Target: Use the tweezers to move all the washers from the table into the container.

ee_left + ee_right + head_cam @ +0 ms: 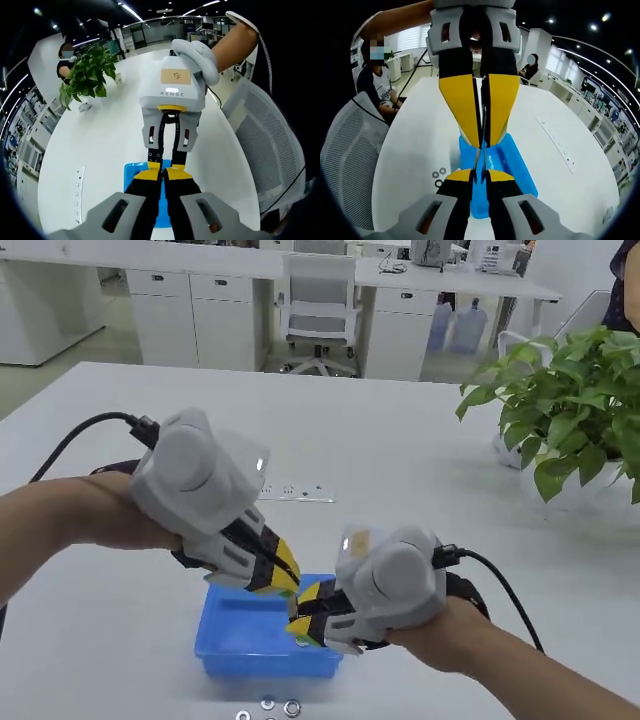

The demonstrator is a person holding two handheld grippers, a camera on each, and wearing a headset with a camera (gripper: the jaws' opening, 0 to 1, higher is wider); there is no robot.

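The left tool (287, 578) and right tool (303, 620) meet tip to tip, each with its jaws pressed together on the thin silver metal tweezers (482, 130) running between them. Directly beneath both tips sits the blue rectangular plastic container (240, 635). The small round metal washers (268, 705) lie on the white surface (400, 460) just beside it, below the right tool.
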